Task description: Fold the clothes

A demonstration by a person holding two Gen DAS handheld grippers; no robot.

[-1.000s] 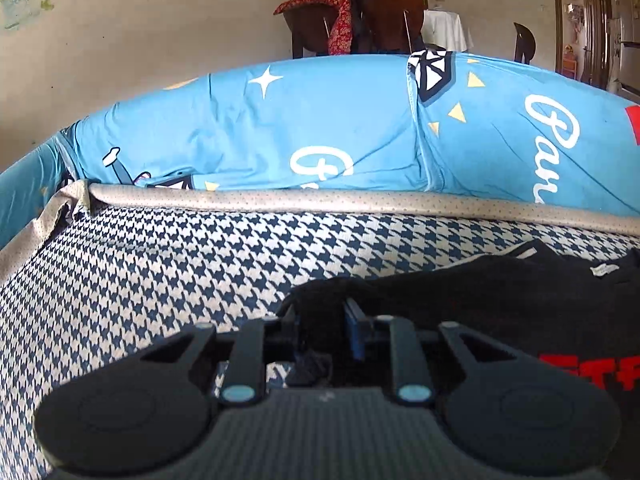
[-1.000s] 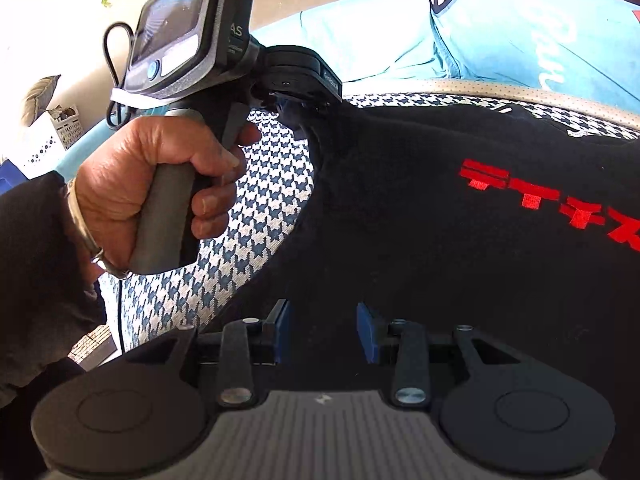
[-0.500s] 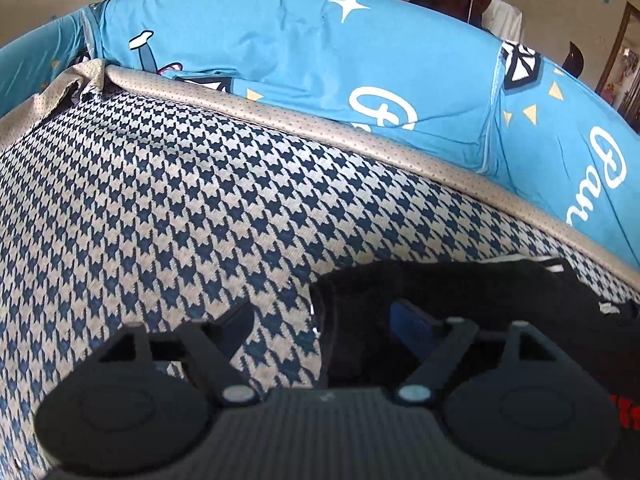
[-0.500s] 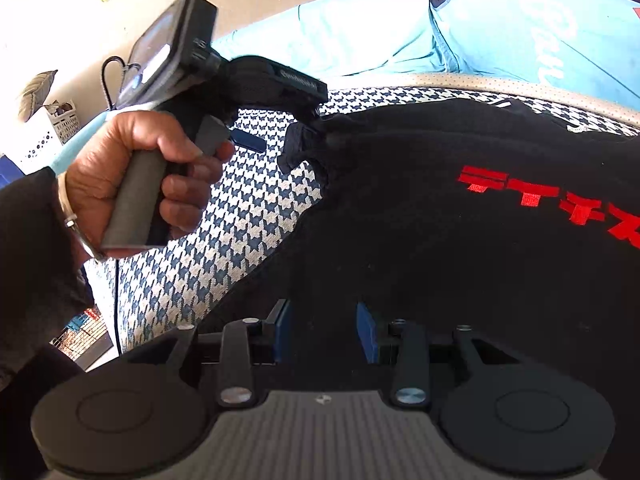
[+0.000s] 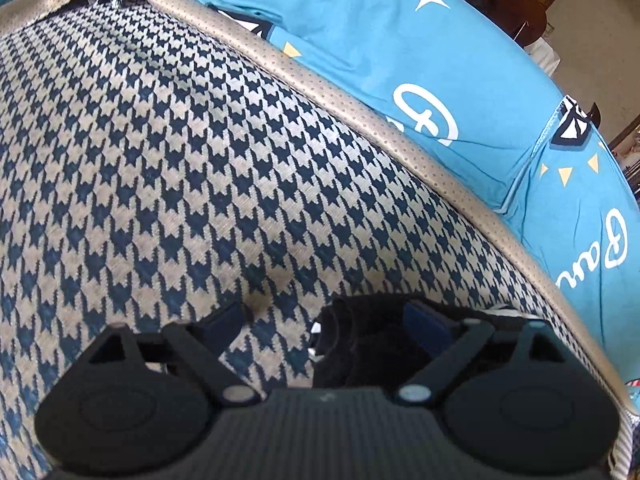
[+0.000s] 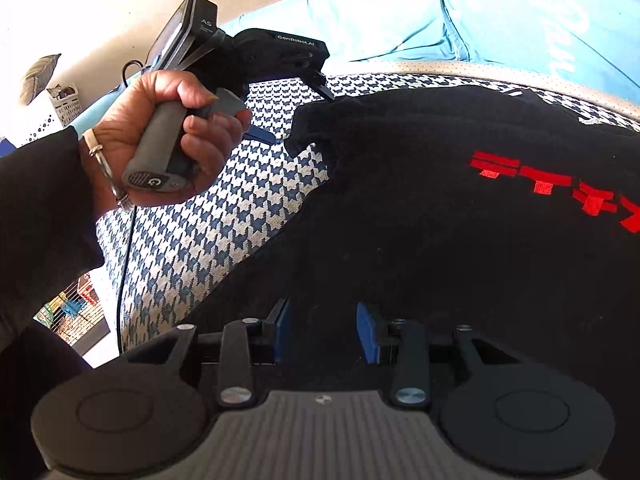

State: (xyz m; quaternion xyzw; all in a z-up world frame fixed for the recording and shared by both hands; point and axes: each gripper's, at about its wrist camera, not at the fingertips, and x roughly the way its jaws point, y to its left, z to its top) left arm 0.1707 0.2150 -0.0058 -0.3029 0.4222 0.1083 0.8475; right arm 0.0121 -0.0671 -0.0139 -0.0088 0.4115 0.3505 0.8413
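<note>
Sleeve fold in hand: left gripper (image 5: 324, 326) opening, black sweater (image 6: 440, 208) cuff loose between jaws; right gripper (image 6: 326, 330) part-closed, grip indeterminate; regrasp next.

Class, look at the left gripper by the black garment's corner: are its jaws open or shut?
Open and still widening: the left gripper has blue pads spread apart, the black garment corner lying loose between them, unpinched.
</note>
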